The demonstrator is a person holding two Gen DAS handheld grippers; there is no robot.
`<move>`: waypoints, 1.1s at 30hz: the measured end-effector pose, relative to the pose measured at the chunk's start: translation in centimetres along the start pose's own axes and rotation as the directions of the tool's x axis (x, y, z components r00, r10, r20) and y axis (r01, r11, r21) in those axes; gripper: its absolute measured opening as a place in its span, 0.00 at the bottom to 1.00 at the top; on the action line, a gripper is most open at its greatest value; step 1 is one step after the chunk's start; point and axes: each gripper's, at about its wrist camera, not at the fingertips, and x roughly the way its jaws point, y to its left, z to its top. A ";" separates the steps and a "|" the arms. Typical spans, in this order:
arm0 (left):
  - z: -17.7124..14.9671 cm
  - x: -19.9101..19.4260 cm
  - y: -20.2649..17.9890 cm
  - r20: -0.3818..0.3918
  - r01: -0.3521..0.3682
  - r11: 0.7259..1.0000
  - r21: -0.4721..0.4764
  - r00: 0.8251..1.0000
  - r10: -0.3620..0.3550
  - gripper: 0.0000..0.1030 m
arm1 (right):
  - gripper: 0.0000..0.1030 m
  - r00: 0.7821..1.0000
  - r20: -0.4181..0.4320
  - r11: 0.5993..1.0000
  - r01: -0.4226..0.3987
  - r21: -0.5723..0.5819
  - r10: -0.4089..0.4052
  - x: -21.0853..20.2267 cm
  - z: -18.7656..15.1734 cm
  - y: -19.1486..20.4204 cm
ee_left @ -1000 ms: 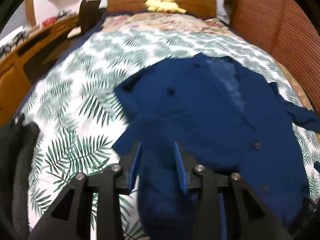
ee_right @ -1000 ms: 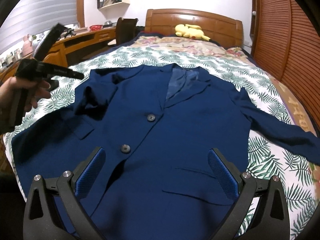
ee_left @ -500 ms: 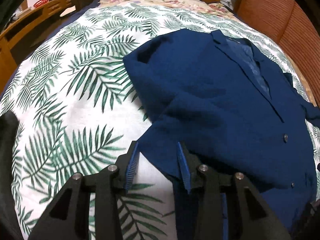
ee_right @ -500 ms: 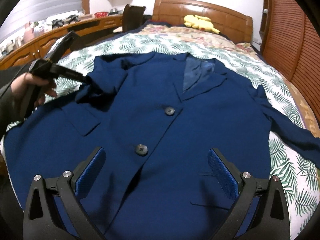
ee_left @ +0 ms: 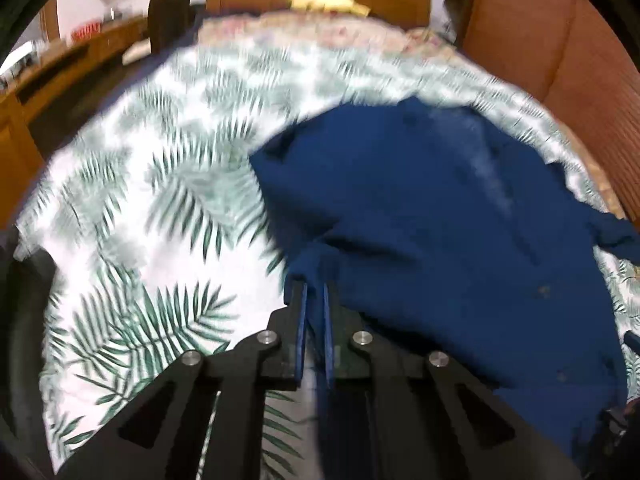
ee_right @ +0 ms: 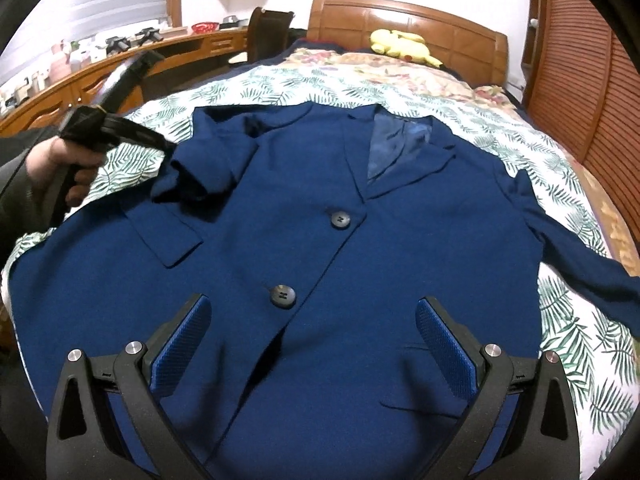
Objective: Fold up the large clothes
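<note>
**Left-wrist view: first sleeve pinched, fold barely begun**

Left-wrist view has my left gripper (ee_left: 314, 300) with its jaws just closed down, pressed together on the edge of the blue jacket's left sleeve (ee_left: 316, 264). The fabric sits between the blue pads (ee_left: 301, 320), though the picture is blurred, so I cannot judge how deep the bite goes. From the right-wrist camera I see the blue jacket (ee_right: 320, 240) lying front-up and buttoned on the palm-leaf bedspread (ee_right: 580, 360), collar toward the headboard (ee_right: 408, 20). That near sleeve is bunched up by the shoulder, right at the tip of my left tool.

My right gripper (ee_right: 312, 344) hangs spread wide over the jacket's lower front, touching nothing that I can see.

By my reckoning the job is at its start: the body lies flat and unfolded, the far sleeve (ee_right: 580, 260) lies stretched out across the bedspread, and no fold is made. Left to do: bring both sleeves across, then fold the body.
</note>
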 end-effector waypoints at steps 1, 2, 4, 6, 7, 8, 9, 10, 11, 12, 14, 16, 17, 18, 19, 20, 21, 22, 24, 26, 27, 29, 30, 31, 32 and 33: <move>0.4 -1.3 -1.1 0.030 -0.002 1.000 0.021 1.000 0.001 0.03 | 1.00 1.000 0.006 1.000 0.001 0.005 -0.001 -0.2 0.0 -0.2; 0.8 -2.4 -2.1 0.055 0.001 0.999 0.039 0.998 -0.003 0.03 | 1.00 1.000 0.010 1.000 0.003 0.010 -0.003 -0.5 0.0 -0.5; 1.6 -4.7 -5.0 0.098 0.021 0.996 0.083 0.995 -0.029 0.03 | 1.00 1.000 0.020 1.000 0.010 0.024 -0.010 -1.2 -0.2 -1.3; 2.1 -6.4 -8.3 0.123 0.039 0.990 0.133 0.991 -0.056 0.03 | 1.00 0.999 0.031 0.999 0.017 0.041 -0.018 -1.9 -0.4 -2.3; 2.4 -7.0 -10.1 0.133 0.049 0.986 0.158 0.989 -0.070 0.03 | 1.00 0.999 0.037 0.999 0.022 0.048 -0.024 -2.3 -0.4 -2.7; 2.6 -7.6 -11.9 0.138 0.064 0.981 0.182 0.986 -0.090 0.03 | 1.00 0.999 0.042 0.998 0.027 0.054 -0.029 -2.7 -0.5 -3.1; 2.7 -8.0 -13.2 0.138 0.077 0.977 0.197 0.985 -0.105 0.03 | 1.00 0.998 0.047 0.998 0.033 0.061 -0.036 -3.2 -0.6 -3.5; 2.8 -8.4 -14.7 0.139 0.091 0.972 0.217 0.983 -0.123 0.03 | 1.00 0.998 0.054 0.997 0.041 0.073 -0.045 -3.7 -0.8 -4.3; 2.9 -8.8 -16.3 0.144 0.100 0.966 0.240 0.980 -0.137 0.03 | 1.00 0.997 0.057 0.996 0.047 0.081 -0.052 -4.1 -1.0 -4.8; 2.9 -9.1 -17.8 0.145 0.108 0.959 0.262 0.978 -0.149 0.03 | 1.00 0.996 0.059 0.994 0.054 0.090 -0.059 -4.5 -1.2 -5.4; 3.2 -9.4 -19.9 0.143 0.124 0.950 0.288 0.975 -0.170 0.03 | 1.00 0.995 0.065 0.991 0.068 0.113 -0.076 -5.3 -1.7 -6.8; 3.4 -9.9 -21.4 0.141 0.140 0.941 0.307 0.971 -0.191 0.03 | 1.00 0.994 0.062 0.988 0.084 0.133 -0.092 -6.0 -2.4 -8.0; 3.5 -10.1 -22.4 0.140 0.150 0.938 0.314 0.969 -0.202 0.03 | 1.00 0.993 0.062 0.986 0.090 0.139 -0.100 -6.3 -2.7 -8.5; 3.7 -10.1 -23.1 0.137 0.158 0.935 0.318 0.968 -0.210 0.03 | 1.00 0.992 0.062 0.984 0.097 0.146 -0.107 -6.6 -3.0 -9.0; 3.7 -10.2 -23.9 0.135 0.164 0.931 0.325 0.967 -0.217 0.03 | 1.00 0.991 0.062 0.982 0.104 0.158 -0.115 -7.0 -3.4 -9.7; 3.5 -10.4 -24.7 0.136 0.165 0.928 0.335 0.966 -0.221 0.03 | 1.00 0.991 0.061 0.980 0.108 0.166 -0.120 -7.2 -3.7 -10.2; 3.3 -10.5 -25.2 0.137 0.166 0.926 0.340 0.965 -0.223 0.03 | 1.00 0.990 0.059 0.978 0.113 0.174 -0.125 -7.5 -3.9 -10.7; 3.1 -10.5 -25.8 0.132 0.169 0.923 0.345 0.965 -0.226 0.03 | 1.00 0.989 0.059 0.975 0.120 0.184 -0.133 -7.8 -4.2 -11.3; 2.7 -10.4 -26.7 0.122 0.177 0.919 0.352 0.965 -0.233 0.03 | 1.00 0.988 0.058 0.972 0.129 0.197 -0.143 -8.2 -4.6 -12.0; 1.9 -10.3 -27.2 0.123 0.166 0.916 0.364 0.967 -0.224 0.04 | 1.00 0.987 0.057 0.968 0.134 0.210 -0.149 -8.5 -4.9 -12.7; 1.5 -10.2 -27.3 0.124 0.162 0.916 0.367 0.967 -0.221 0.04 | 1.00 0.987 0.055 0.968 0.135 0.212 -0.149 -8.5 -5.0 -12.8; 0.7 -9.8 -27.2 0.115 0.162 0.915 0.371 0.969 -0.218 0.06 | 1.00 0.987 0.056 0.968 0.138 0.212 -0.153 -8.6 -4.9 -12.9; 0.2 -9.8 -27.0 0.114 0.166 0.914 0.370 0.968 -0.222 0.06 | 1.00 0.987 0.058 0.968 0.137 0.212 -0.153 -8.6 -4.8 -12.9; -0.2 -9.9 -26.9 0.116 0.165 0.914 0.371 0.968 -0.222 0.06 | 1.00 0.987 0.058 0.968 0.135 0.213 -0.150 -8.6 -4.7 -12.8; -0.8 -10.0 -26.7 0.120 0.162 0.913 0.375 0.968 -0.221 0.06 | 1.00 0.987 0.059 0.968 0.133 0.213 -0.148 -8.5 -4.5 -12.7; -1.2 -10.2 -26.5 0.122 0.164 0.911 0.379 0.967 -0.225 0.09 | 1.00 0.987 0.060 0.969 0.130 0.211 -0.146 -8.4 -4.3 -12.5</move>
